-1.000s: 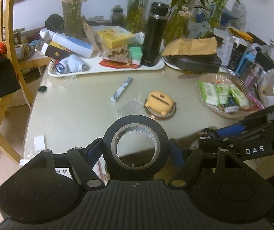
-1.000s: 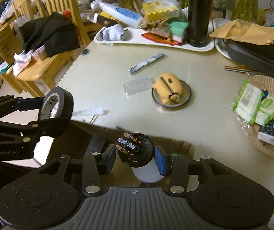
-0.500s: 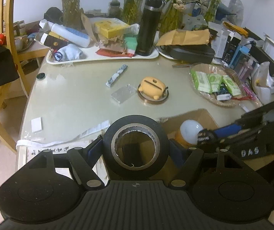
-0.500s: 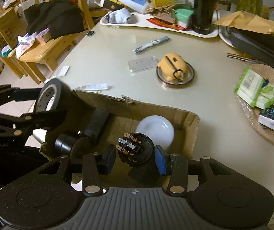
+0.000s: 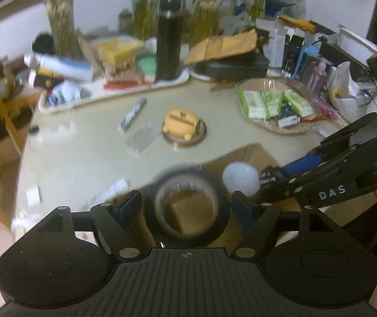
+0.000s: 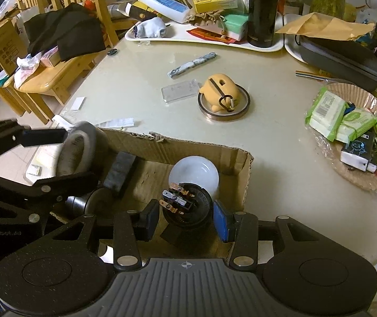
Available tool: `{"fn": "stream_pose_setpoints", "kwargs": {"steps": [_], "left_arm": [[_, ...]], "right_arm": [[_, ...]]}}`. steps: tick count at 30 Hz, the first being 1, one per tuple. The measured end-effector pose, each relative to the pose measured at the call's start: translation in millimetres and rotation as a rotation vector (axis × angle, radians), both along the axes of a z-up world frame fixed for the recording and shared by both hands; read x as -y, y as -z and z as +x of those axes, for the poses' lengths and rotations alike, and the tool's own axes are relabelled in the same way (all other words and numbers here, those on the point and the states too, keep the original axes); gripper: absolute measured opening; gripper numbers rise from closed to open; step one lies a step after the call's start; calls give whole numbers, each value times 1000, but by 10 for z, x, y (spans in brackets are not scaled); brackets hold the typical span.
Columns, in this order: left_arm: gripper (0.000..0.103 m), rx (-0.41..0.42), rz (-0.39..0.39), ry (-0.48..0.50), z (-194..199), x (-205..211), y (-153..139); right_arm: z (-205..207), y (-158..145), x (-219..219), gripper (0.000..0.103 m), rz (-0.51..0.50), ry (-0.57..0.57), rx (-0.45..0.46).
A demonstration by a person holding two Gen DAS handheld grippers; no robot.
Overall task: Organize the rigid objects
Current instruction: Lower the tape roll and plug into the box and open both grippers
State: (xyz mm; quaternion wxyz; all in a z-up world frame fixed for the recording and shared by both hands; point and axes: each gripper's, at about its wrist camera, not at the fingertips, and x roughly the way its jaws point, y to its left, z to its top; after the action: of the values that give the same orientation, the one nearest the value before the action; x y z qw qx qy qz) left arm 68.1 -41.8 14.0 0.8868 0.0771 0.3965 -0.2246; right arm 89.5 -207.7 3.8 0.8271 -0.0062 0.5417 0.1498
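As the left wrist camera sees it: blurry, looking down at the near edge of the table (image 5: pixel 83 153)
Left claw (image 5: pixel 185 203): its jaws have just been opening – a small gap shows on each side, so nothing is squeezed
Tape roll (image 5: pixel 188 236): black, loose between the two pads, over the cardboard box (image 5: pixel 254 153)
Right claw (image 5: pixel 267 177): comes in from the right, with the white bulb (image 5: pixel 240 181) at its tip

As the right wrist camera sees it: sharp, looking down into the cardboard box (image 6: pixel 241 169)
Right claw (image 6: pixel 185 216): closed tight on the black base of the bulb (image 6: pixel 193 171) – the round white end points down into the box
Left claw (image 6: pixel 79 155): at the left, over the box
Tape roll (image 6: pixel 75 153): blurred, between that claw's fingers
Inside the box: a black block (image 6: pixel 119 169) and a dark round part (image 6: pixel 83 202)
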Motion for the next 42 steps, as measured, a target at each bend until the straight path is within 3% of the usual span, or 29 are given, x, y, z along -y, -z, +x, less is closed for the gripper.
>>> {"fn": "stream_pose_setpoints", "kwargs": {"steps": [4,15,23,36,42], "left_arm": [[83,30,-12,-24,-11,-37,-47],[83,-33,11,-123,72,-184,1],[83,-78,-21,-228,144,-393,17],[83,-93,-33,-252,164,-466,16],[83,-99,-31,-256,171,-463,24]], "right_arm": [[7,-12,-15,47,2,-1,5],[4,-31,-164,47,7,-38,8],[3,-44,-280,47,29,-71,9],[-13,-74,-387,48,58,-114,-5],[-19,-95,-384,72,63,-116,2]]}}
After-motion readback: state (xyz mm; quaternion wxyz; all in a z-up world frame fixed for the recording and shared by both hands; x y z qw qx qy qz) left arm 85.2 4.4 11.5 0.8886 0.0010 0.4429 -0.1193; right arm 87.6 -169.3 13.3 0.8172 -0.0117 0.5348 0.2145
